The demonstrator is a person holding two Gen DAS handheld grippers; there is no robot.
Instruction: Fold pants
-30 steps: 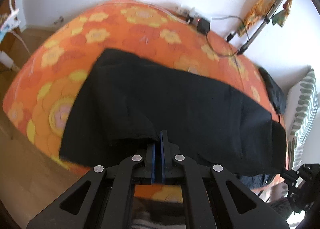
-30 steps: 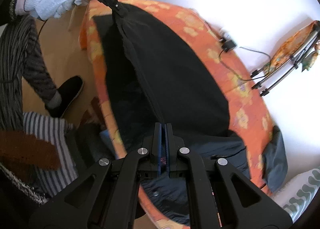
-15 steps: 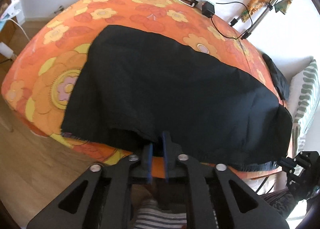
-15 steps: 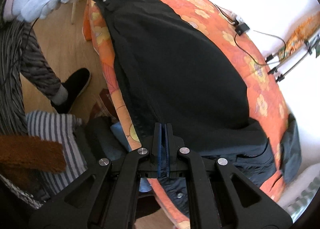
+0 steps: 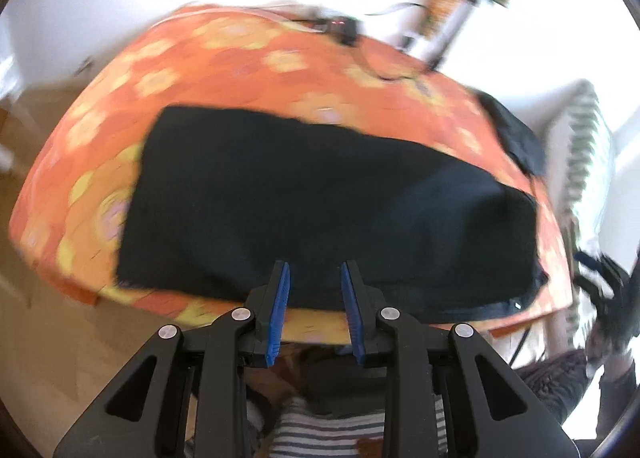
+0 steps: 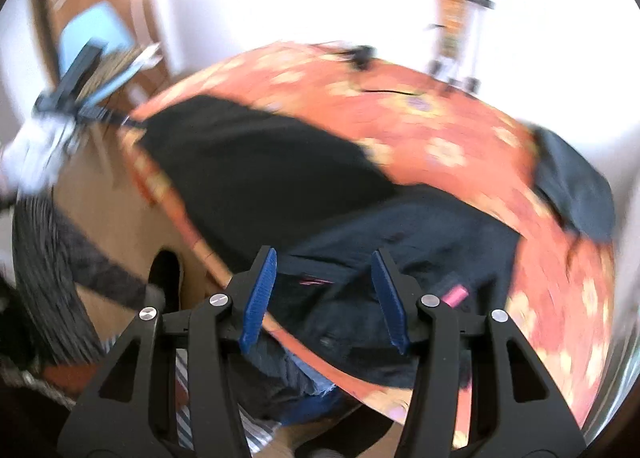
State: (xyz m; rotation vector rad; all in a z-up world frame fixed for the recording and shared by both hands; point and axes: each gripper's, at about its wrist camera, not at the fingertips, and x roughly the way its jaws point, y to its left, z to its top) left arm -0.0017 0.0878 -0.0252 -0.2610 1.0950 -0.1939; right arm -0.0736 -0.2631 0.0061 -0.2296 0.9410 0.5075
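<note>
The black pants (image 5: 320,202) lie flat on the orange flowered bed cover (image 5: 240,58), folded lengthwise, their near edge along the bed's front edge. My left gripper (image 5: 314,278) is open and empty just above that near edge. In the right wrist view the pants (image 6: 256,178) stretch from the far left to the waist end (image 6: 400,258) below my right gripper (image 6: 324,270), which is open and empty above it. The left gripper (image 6: 76,98) shows blurred at the far left.
Another dark garment (image 6: 572,186) lies at the bed's right side. A striped pillow (image 5: 580,162) is at the right. A charger with cable (image 5: 344,28) lies at the bed's far edge. A drying rack (image 5: 460,10) leans on the wall. Wooden floor (image 5: 60,338) lies to the left.
Both grippers have opened and let go of the pants, which now lie flat on the bed. Both have pulled back a little; the views are motion-blurred.
</note>
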